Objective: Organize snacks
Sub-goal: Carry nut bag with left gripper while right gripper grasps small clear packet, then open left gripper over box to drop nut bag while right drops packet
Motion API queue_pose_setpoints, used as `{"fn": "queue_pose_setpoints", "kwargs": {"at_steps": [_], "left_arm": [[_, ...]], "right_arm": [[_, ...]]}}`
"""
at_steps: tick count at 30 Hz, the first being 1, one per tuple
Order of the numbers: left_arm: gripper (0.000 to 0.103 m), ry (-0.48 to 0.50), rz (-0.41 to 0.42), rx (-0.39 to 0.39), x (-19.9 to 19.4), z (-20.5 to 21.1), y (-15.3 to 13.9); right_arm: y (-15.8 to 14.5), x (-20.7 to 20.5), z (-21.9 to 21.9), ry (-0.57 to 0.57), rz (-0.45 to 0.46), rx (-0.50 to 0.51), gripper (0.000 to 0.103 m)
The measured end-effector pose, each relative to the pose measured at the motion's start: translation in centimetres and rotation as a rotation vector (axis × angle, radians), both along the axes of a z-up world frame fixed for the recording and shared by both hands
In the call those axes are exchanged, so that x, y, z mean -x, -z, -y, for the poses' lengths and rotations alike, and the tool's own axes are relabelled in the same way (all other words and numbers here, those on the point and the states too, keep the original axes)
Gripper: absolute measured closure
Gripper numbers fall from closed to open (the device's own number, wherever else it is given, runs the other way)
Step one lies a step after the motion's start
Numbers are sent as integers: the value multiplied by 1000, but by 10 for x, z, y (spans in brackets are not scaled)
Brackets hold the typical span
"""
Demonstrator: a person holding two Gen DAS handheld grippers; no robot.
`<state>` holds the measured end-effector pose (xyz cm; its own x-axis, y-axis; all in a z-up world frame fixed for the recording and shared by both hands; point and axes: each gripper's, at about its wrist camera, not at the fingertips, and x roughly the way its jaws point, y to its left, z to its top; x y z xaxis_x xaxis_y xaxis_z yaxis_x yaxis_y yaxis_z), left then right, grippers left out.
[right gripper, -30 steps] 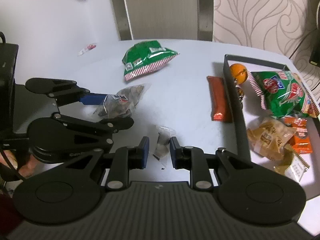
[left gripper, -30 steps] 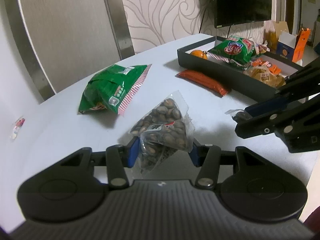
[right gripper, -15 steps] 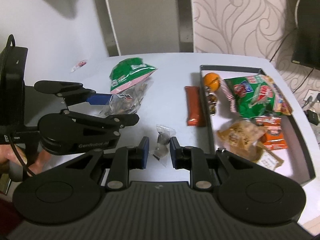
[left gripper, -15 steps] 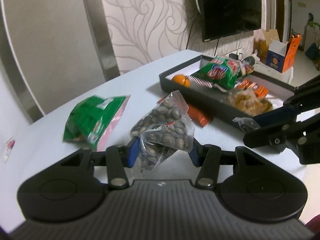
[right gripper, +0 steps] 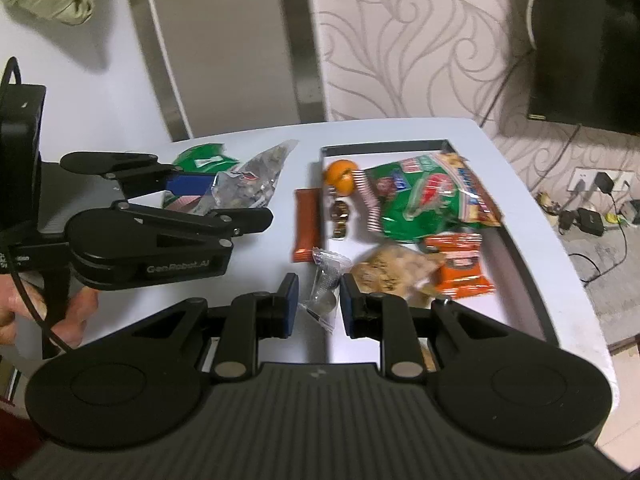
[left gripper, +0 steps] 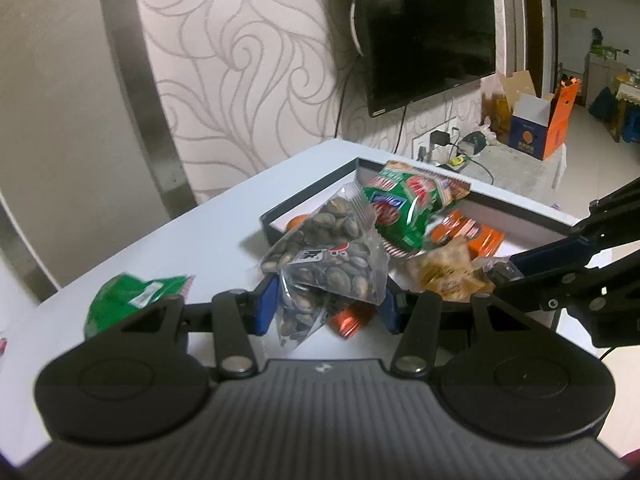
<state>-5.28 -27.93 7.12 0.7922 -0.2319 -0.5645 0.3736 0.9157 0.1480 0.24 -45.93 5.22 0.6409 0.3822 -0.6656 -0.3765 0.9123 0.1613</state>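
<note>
Left wrist view: left tool (left gripper: 326, 304) clamps clear bag of dark seeds (left gripper: 326, 260), lifted beside black rectangular tray (right gripper: 516, 248). Right tool (right gripper: 319, 305) pinches small clear wrapped candy (right gripper: 326, 280) at tray's near corner. Tray already holds several snacks; green crinkly bag (right gripper: 200, 160) and orange-red bar (right gripper: 306, 224) left on white tabletop (right gripper: 400, 130) outside tray. "GenRobot.AI" on left tool.

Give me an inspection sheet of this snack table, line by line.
Surface: white table, part bare.
Job's things: black tray holding orange, green bag, orange packs, tan bag; second green bag and red bar on the table outside it.
Clutter: nothing seen.
Grippers: left gripper shut on seed bag; right gripper shut on small clear packet.
Cables: wall chargers and cords on the floor.
Surroundings: TV, patterned wall, cardboard box.
</note>
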Motion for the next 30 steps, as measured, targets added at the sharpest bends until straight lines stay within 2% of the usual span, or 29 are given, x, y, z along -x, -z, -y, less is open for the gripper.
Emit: {"fn": "queue_pose_setpoints", "kwargs": {"at_steps": [16,30], "left_arm": [[49,60,-3,3,-21,74,13],[46,38,-12,-5,-33,101,25]], "right_arm": [[11,-16,65,64,-10,20,77],[16,-21,95,50,-13,46,77]]}}
